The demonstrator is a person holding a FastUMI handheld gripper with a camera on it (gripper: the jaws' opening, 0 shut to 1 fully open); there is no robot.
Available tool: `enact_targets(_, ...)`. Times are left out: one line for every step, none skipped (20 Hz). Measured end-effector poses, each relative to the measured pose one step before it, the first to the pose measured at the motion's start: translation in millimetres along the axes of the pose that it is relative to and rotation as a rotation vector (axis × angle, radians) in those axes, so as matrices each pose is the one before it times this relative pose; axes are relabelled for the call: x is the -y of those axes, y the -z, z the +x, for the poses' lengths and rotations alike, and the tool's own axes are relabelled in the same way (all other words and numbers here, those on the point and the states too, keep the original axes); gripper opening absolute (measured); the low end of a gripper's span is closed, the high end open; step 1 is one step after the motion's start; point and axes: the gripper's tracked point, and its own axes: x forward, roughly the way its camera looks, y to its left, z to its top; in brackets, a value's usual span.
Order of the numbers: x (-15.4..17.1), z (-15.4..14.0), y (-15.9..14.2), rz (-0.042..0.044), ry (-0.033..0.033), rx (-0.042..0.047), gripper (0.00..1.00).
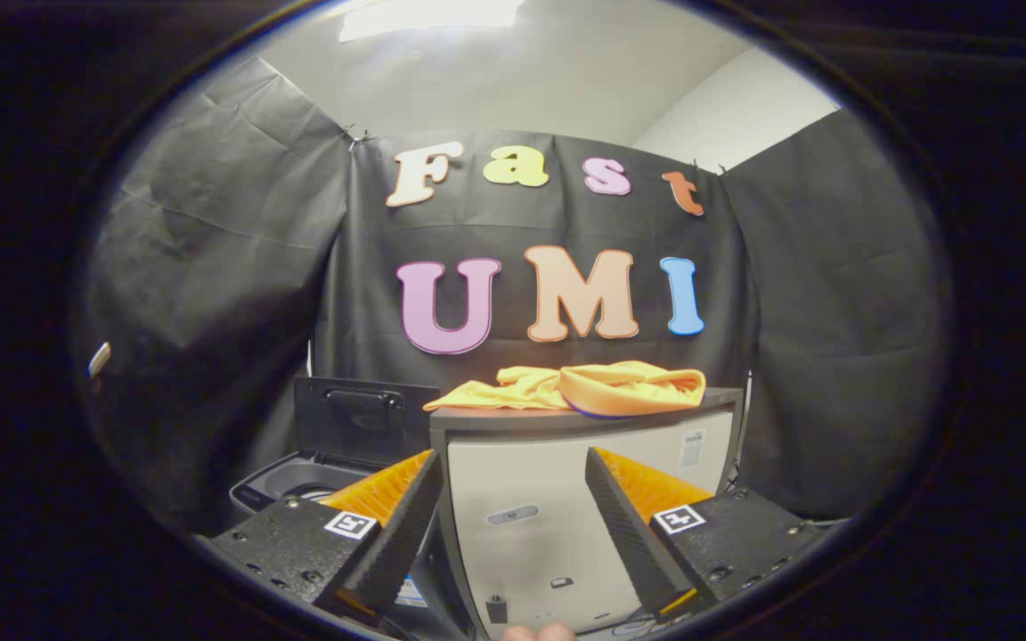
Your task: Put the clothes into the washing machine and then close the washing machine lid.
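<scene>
A crumpled yellow-orange garment (584, 390) lies on top of a pale, dark-edged cabinet (566, 507) that stands straight ahead. To the cabinet's left and lower down sits a small grey washing machine (295, 481) with its dark lid (363, 429) raised upright at the back. My gripper (513, 525) is open, its fingers spread wide in front of the cabinet's face and well below the garment. Nothing is between the fingers.
Black cloth walls close the booth behind and on both sides. A person's fingertips (538, 633) peek in at the very bottom, between my fingers. The washing machine's tub opening is partly hidden behind my left finger (397, 534).
</scene>
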Motion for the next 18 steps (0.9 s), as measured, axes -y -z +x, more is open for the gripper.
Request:
enact_targets(4.25,6.95,-6.11,-0.00665,0.00702,-0.00082,0.97)
enact_targets(3.85,8.93,-5.58,-0.00519,0.00754,-0.00694,0.97)
enact_targets(2.75,8.15,-4.44,0.002,0.00534,-0.00958,0.97)
enact_targets(2.16,7.63,-4.08,0.00582,0.00604,-0.01607,0.97)
enact_targets(3.8,7.6,-4.42,-0.00026,0.009,-0.00698,0.97)
enact_targets(4.04,8.22,-4.49,-0.00263,0.00985,-0.00701,0.97)
enact_targets(4.52,8.34,-1.93,-0.00289,0.01166,-0.01183,0.97)
enact_targets(3.69,9.94,-0.45,-0.00218,0.00709,-0.016,0.97)
enact_targets(5.88,9.42,-1.37,0.00208,0.01184,-0.02144,0.97)
enact_targets(6.34,9.9,-0.89,0.00122,0.00917,-0.02231,0.97)
enact_targets(6.43,11.74,-2.65,0.00318,0.01059,-0.01916,0.97)
enact_targets(6.44,11.12,-2.96,0.00364,0.01228,-0.0142,0.97)
enact_targets(6.11,11.25,-0.63,0.00768,0.0111,-0.02767,0.97)
enact_targets(5.32,12.79,-0.32,0.00981,0.01021,-0.01854,0.97)
enact_targets(7.44,14.33,-0.51,0.00956,0.01707,-0.03047,0.98)
enact_targets(6.35,13.15,0.95,0.00524,0.00667,-0.0254,0.98)
enact_targets(4.55,12.34,-1.09,0.0052,0.00524,-0.02878,0.98)
enact_targets(3.53,14.07,-2.58,-0.00124,0.00151,-0.02225,0.98)
